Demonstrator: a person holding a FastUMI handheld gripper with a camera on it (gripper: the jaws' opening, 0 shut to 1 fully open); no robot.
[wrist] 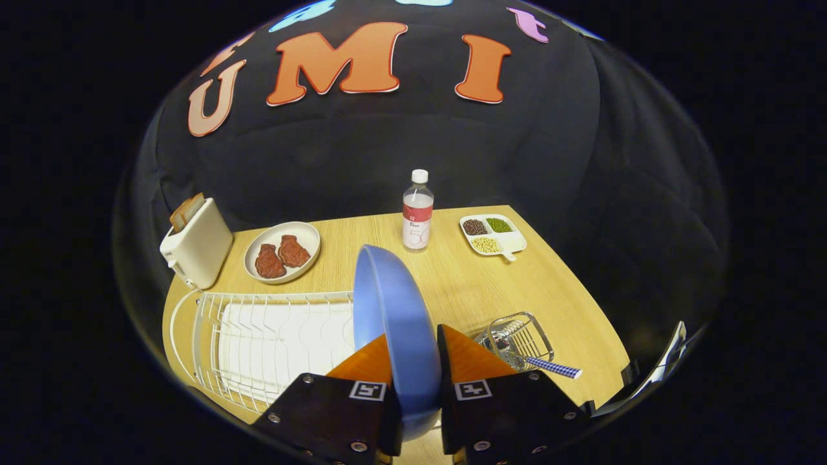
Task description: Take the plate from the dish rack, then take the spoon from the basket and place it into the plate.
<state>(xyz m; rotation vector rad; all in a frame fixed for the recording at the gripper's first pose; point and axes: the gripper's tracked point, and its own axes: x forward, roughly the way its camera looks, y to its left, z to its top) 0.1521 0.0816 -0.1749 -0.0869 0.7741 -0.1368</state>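
Note:
A blue plate [394,316] stands on edge between my fingers, held above the wooden table [465,284]. My gripper [415,352] is shut on the plate, one finger on each face. To the left of the fingers lies the white wire dish rack [271,342], with no dishes in its slots. Just right of the fingers sits a small wire basket [520,337] with a spoon in it; the spoon's blue checked handle [554,367] sticks out toward the table's right edge.
A white toaster [197,248] with bread stands at the far left. Beside it is a white plate [283,252] with two brown pieces of food. A water bottle [418,212] and a divided tray [492,234] of beans stand at the back.

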